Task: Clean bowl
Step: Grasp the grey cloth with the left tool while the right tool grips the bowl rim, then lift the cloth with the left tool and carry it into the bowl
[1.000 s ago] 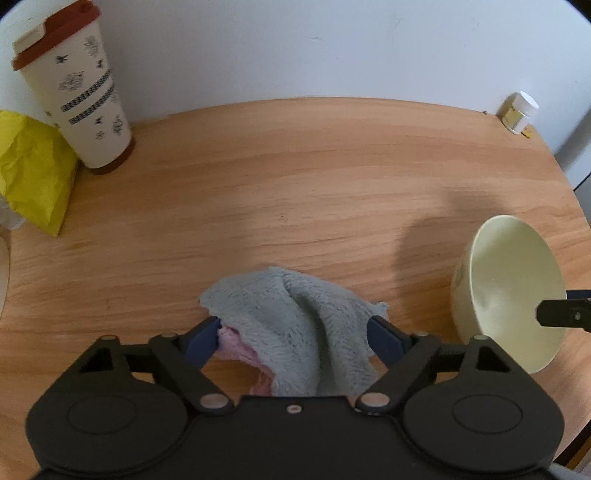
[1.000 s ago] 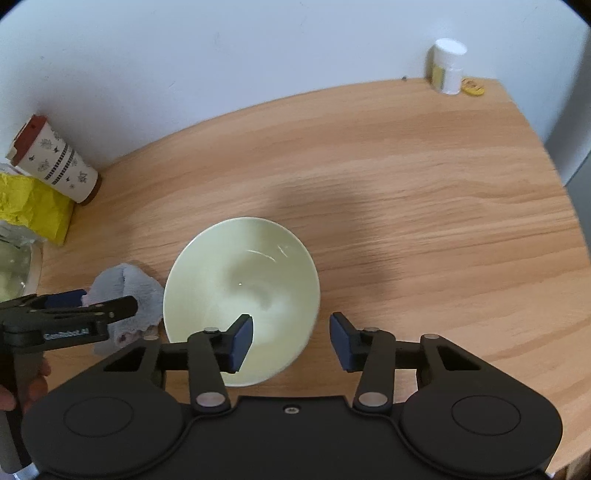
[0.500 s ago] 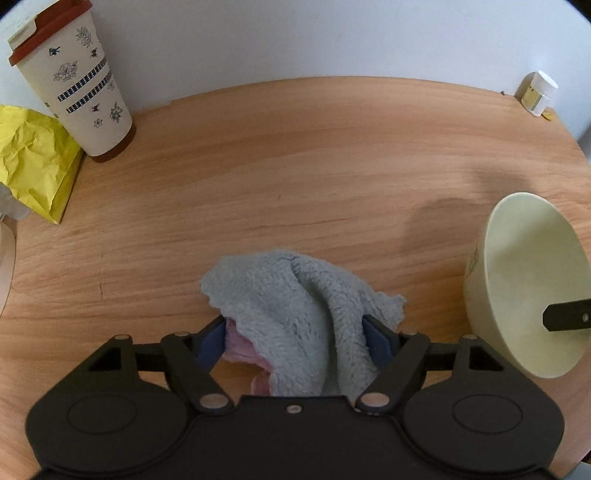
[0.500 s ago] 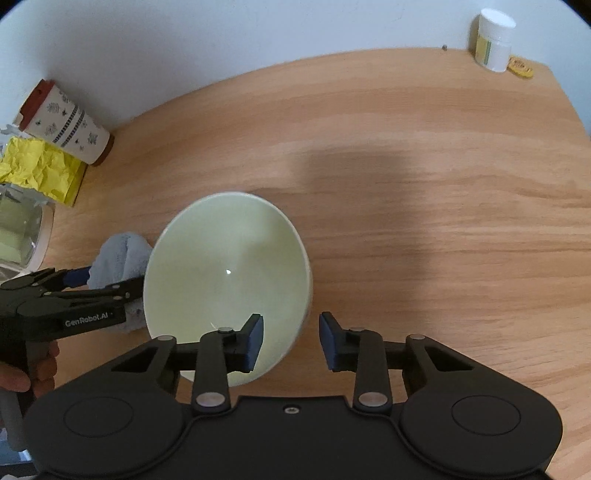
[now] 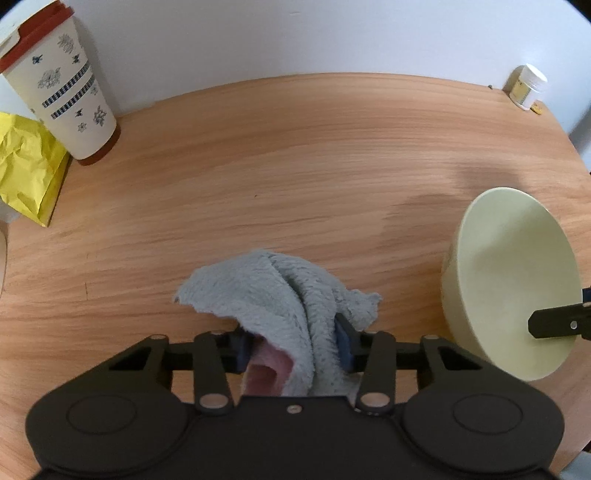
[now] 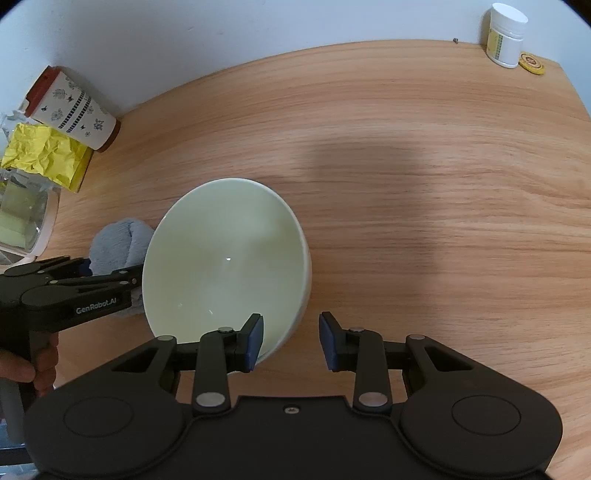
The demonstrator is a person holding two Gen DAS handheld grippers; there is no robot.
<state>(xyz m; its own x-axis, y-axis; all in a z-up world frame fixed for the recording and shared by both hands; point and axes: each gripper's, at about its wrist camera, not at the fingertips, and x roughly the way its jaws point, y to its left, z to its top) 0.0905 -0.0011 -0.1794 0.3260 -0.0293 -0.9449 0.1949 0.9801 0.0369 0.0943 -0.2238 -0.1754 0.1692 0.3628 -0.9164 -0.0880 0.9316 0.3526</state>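
At lower centre, the left gripper point(image 5: 291, 347) clamps the cloth point(image 5: 280, 295); the right gripper point(image 6: 291, 341) straddles the tilted bowl's point(image 6: 225, 266) rim, its grip unclear.

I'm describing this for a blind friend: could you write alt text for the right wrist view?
A pale green bowl is tilted up off a wooden table, its near rim pinched between the right tongs. To its left, the left tongs hold a grey cloth beside the bowl; a patterned cup and white jar stand by the wall.
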